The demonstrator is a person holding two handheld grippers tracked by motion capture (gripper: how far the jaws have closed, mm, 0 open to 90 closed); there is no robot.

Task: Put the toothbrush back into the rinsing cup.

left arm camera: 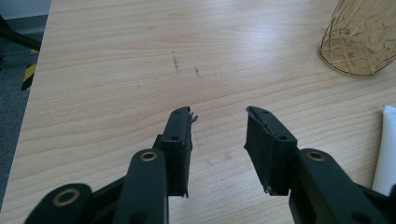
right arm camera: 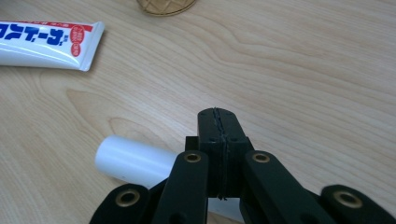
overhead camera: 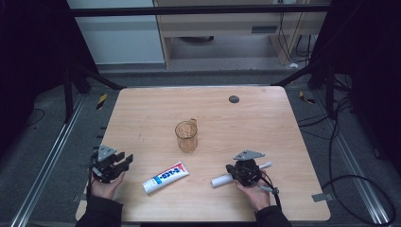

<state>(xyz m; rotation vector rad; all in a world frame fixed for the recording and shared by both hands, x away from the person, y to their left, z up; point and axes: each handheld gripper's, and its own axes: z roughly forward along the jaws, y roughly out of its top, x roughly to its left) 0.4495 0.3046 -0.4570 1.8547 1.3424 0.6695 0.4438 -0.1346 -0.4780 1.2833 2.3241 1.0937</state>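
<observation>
One gripper agape, one gripper closed.

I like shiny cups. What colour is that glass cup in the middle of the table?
The patterned glass cup is amber, shown best in the high view.

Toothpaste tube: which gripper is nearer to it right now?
Left, narrowly. The left gripper sits open just left of the toothpaste tube, pointing toward it. The right gripper, jaws shut, rests farther off to its right over a white cylinder.
</observation>
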